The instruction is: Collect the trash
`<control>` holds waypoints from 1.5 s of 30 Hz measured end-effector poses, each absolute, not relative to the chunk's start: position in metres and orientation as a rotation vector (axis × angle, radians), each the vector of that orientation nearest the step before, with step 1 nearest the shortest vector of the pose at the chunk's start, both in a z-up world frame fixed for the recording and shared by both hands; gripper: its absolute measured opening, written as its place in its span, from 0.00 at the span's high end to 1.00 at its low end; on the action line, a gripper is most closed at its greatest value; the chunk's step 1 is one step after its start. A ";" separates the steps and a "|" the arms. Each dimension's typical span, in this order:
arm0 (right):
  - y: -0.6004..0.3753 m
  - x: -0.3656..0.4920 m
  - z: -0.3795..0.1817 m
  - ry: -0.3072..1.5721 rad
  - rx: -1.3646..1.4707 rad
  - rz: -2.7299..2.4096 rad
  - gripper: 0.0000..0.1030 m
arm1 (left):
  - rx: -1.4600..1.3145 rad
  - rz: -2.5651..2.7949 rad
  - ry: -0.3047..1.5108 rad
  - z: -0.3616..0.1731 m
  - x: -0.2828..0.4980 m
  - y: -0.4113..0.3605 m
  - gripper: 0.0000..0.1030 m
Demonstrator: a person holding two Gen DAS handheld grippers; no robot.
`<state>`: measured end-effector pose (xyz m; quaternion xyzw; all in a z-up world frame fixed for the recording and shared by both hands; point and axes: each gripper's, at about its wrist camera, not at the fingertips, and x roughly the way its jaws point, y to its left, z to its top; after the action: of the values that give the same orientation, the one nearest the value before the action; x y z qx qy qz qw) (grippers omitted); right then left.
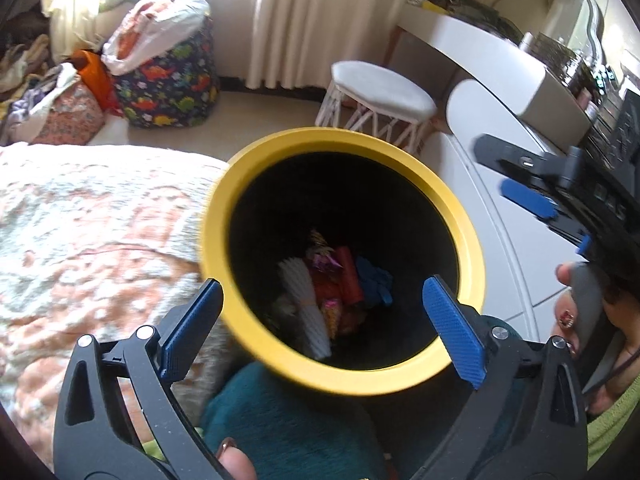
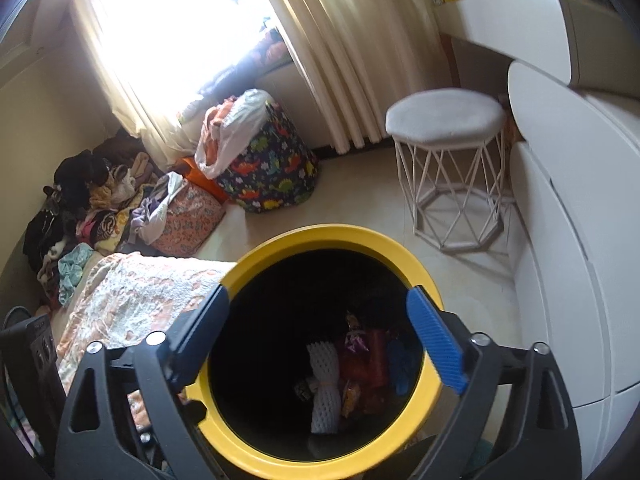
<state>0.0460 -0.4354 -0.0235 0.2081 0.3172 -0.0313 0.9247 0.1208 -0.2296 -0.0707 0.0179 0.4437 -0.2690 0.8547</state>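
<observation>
Yellow plastic rim of the trash bin (image 1: 256, 184) fills the middle of the left wrist view, black inside, with the trash already at the bottom: a white foam sleeve (image 1: 306, 312), crinkly snack wrappers (image 1: 324, 256), something red (image 1: 350, 276) and a blue glove-looking thing (image 1: 374, 280). The left gripper (image 1: 320, 328) hangs right over the opening with its jaws spread as wide as they go and nothing between the pads. The bin sits just beside the bed with the peach blanket (image 1: 80, 232), and something teal and fuzzy (image 1: 288, 420) is under its near edge. Can't tell if that's a knee or a cushion. If the bin is resting on it, a bump from either finger on the rim could tip it toward the bed. The right gripper (image 1: 528, 196) shows off to the side here, held in a hand (image 1: 576, 320).

Right wrist view, same bin from the other side. The right gripper (image 2: 318, 332) is also wide open and holding nothing, with both fingers overlapping the yellow rim (image 2: 332, 240) in the picture. I can't tell whether they touch it or just hover above. Main risk I see: pulling back low and hooking the rim, dragging the bin over. Floor near the white stool (image 2: 444, 120) looks free of litter, so spilled stuff would be obvious at least.
</observation>
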 end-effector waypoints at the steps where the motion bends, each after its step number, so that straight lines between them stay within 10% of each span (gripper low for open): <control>1: -0.433 0.044 -0.021 0.639 0.419 -0.058 0.11 | 0.034 -0.554 0.922 -0.068 0.120 -0.225 0.11; 45: -0.295 -0.036 -0.002 0.291 0.104 0.057 0.06 | -0.051 -0.178 0.565 -0.024 0.040 -0.066 0.11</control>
<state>-0.0362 -0.2946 -0.0019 0.0519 0.1449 0.0283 0.9877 0.0402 -0.0657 -0.0242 -0.0251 0.2784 -0.0877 0.9561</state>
